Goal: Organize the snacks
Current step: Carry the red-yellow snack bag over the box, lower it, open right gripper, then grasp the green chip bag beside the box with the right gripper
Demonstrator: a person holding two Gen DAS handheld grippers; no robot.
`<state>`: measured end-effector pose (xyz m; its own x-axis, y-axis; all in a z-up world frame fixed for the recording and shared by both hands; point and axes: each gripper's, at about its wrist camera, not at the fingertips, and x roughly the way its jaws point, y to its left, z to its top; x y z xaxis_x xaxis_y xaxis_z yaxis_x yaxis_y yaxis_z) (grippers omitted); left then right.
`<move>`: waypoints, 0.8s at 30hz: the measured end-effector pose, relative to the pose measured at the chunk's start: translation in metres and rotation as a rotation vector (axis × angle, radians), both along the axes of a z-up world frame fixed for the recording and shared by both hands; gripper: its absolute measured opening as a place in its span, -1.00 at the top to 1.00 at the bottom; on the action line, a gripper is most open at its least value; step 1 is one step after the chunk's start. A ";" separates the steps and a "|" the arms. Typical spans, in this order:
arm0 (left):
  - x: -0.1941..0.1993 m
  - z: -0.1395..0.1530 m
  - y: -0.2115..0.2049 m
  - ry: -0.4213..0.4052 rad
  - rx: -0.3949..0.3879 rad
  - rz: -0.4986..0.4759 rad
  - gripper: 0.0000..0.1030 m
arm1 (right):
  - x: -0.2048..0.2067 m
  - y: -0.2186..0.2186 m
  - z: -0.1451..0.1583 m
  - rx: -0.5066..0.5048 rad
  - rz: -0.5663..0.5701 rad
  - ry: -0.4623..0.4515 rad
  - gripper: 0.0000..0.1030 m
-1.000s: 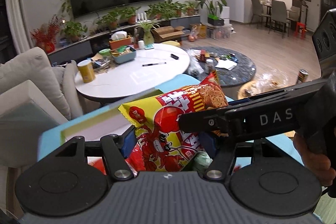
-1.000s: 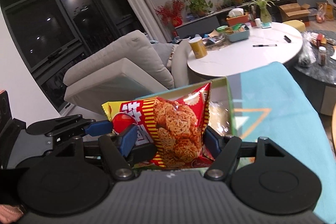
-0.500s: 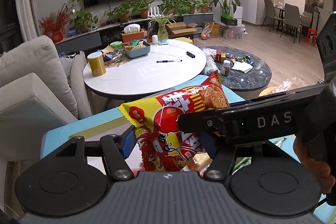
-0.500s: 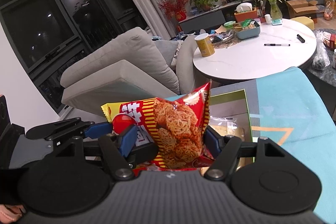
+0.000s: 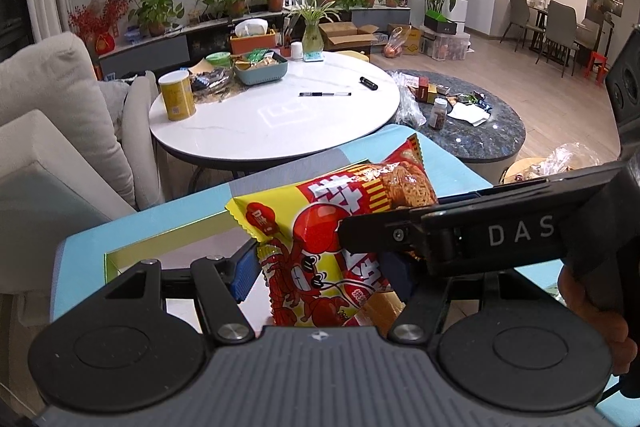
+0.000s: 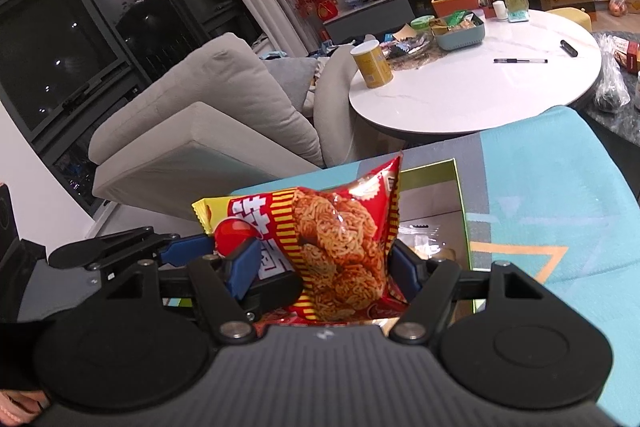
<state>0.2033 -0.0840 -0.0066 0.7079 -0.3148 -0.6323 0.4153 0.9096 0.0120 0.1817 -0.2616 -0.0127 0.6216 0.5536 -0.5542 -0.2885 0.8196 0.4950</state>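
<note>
Snack bag (image 5: pixel 340 247): light, crinkly, slippery film, brittle contents. Pinched by left hand-held gripper (image 5: pixel 322 269) and right hand-held gripper (image 6: pixel 320 269), suspended above open box (image 6: pixel 460 195). Grip on sealed edges advised, without crushing.

One snack bag (image 5: pixel 344 227); one yellow can (image 5: pixel 177 95); one pen (image 5: pixel 325 94); one blue basket (image 5: pixel 262 71); two grippers, left gripper (image 5: pixel 320 273), right gripper (image 6: pixel 320 267); one green-rimmed box (image 6: pixel 460 203).

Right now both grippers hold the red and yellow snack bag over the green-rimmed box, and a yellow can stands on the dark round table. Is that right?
Not quite. The yellow can stands on the white round table, not the dark one, as the left wrist view shows. The rest holds: the left gripper and right gripper grip the snack bag above the green-rimmed box.
</note>
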 end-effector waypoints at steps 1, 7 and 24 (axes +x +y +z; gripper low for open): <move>0.002 -0.002 0.000 0.006 0.000 0.002 -0.19 | 0.002 0.001 -0.001 -0.003 0.001 0.003 -0.35; 0.015 -0.013 0.001 0.051 -0.002 0.035 -0.37 | 0.011 0.005 -0.008 -0.029 -0.008 0.021 -0.35; -0.008 -0.001 0.025 0.022 -0.028 0.118 -0.48 | -0.019 -0.017 0.006 -0.117 -0.117 -0.057 -0.39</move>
<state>0.1948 -0.0590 -0.0074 0.7272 -0.2482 -0.6399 0.3056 0.9519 -0.0218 0.1630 -0.2787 -0.0064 0.7107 0.4090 -0.5725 -0.2125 0.9005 0.3795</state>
